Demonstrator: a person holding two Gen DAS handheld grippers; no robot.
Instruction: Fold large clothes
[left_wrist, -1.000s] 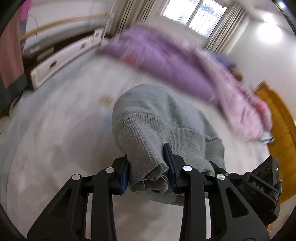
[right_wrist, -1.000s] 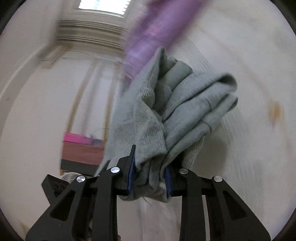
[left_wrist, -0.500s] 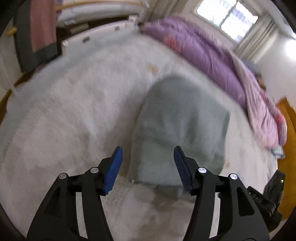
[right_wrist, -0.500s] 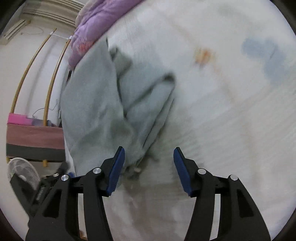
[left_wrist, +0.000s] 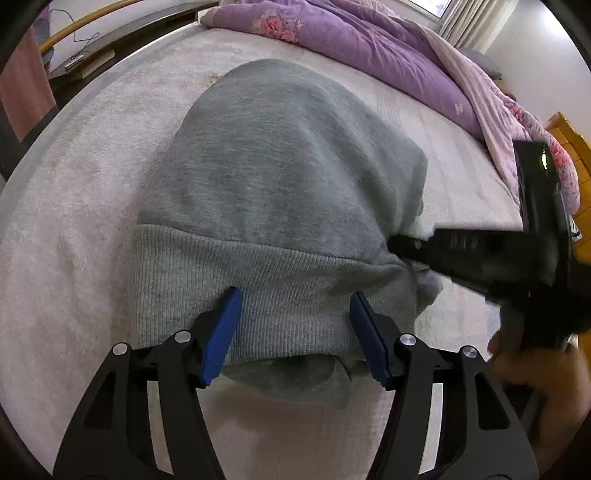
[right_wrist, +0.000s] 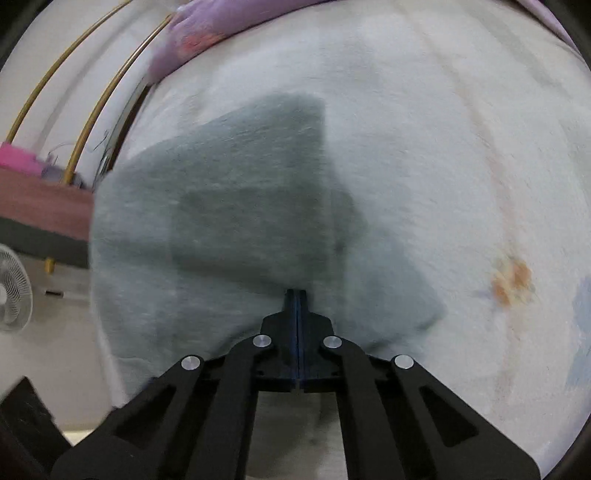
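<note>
Grey fleece fills both views: the sweatshirt (left_wrist: 280, 177) lies folded in a bundle on the white bed (left_wrist: 74, 192), its ribbed hem (left_wrist: 266, 280) turned toward us and a purple quilt (left_wrist: 369, 48) heaped along the far side. We have our left tongs (left_wrist: 295, 332) spread wide, blue pads on either side of that hem band with nothing pinched between them, hovering just over the cloth. Our right tongs (right_wrist: 297, 306) are pressed together, pad against pad; from the right wrist we cannot see any fabric caught between them, and the tip sits at the near edge of the bundle. From the left wrist, the right tongs (left_wrist: 410, 245) poke in at the bundle's right side, touching or nearly touching the hem corner.

We judge the fold is laid down and we are at the tidy-up: a darker inner layer (left_wrist: 295, 380) sticks out beneath the hem, and the right corner is bunched. Next move, we reckon, calls for a gentle push to tuck that loose layer under and smooth the corner flat, without dragging the whole stack across the bed.
</note>
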